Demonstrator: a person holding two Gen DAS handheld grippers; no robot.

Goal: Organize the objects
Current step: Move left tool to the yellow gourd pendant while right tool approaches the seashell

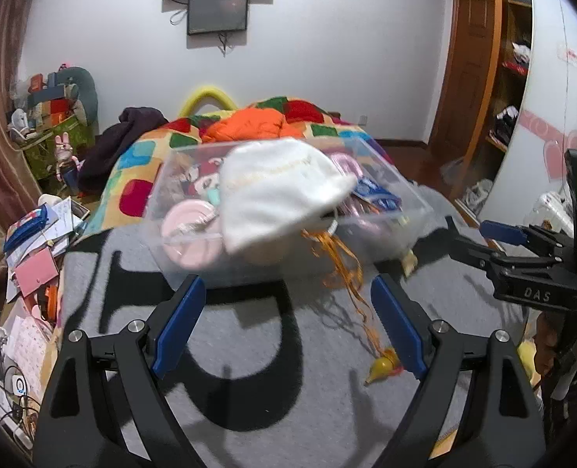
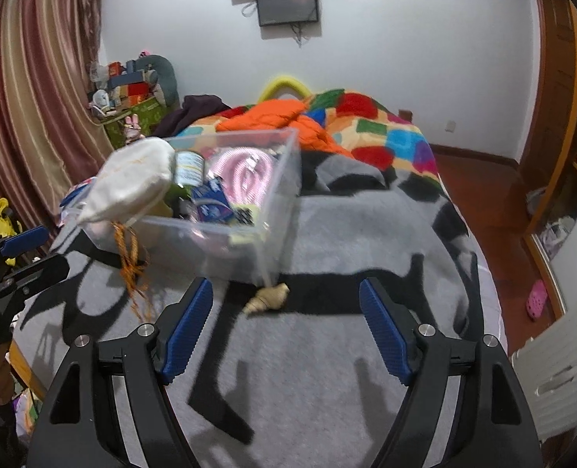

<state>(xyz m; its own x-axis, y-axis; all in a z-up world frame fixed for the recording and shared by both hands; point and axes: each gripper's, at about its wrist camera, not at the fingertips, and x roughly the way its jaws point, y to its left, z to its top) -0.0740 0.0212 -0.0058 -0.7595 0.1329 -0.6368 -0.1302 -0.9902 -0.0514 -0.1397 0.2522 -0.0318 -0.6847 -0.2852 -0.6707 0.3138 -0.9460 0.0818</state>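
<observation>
My fingers are spread on both sides, with nothing between the blue pads. The left gripper [image 1: 286, 325] hangs over the grey blanket [image 1: 249, 409] just short of the clear plastic bin [image 1: 409, 199], and the right gripper [image 2: 286, 331] hangs the same way at the bin's near right corner.

The bin sits on the blanket in the middle of the bed and is already crowded. A white cloth pouch [image 1: 280, 191] is draped over its near rim, half in and half out, and an orange cord [image 1: 345, 273] trails from under it down the bin's front onto the blanket, ending in a small yellow gourd charm [image 1: 382, 366] well in front of the bin. A pale shell-like piece [image 2: 267, 298] lies against the bin's near right corner – what it is made of I cannot tell.

I judge the pouch soft and light: it will sag and fold, so I would pinch a bunched fold near the rim, not the thin edge. The cord is limp and stringy and may snag on the rim – better to take the hard little charm across its belly, though it looks smooth and could slip. The shell-like piece looks brittle, so a gentle squeeze across its thick middle seems safest.
</observation>
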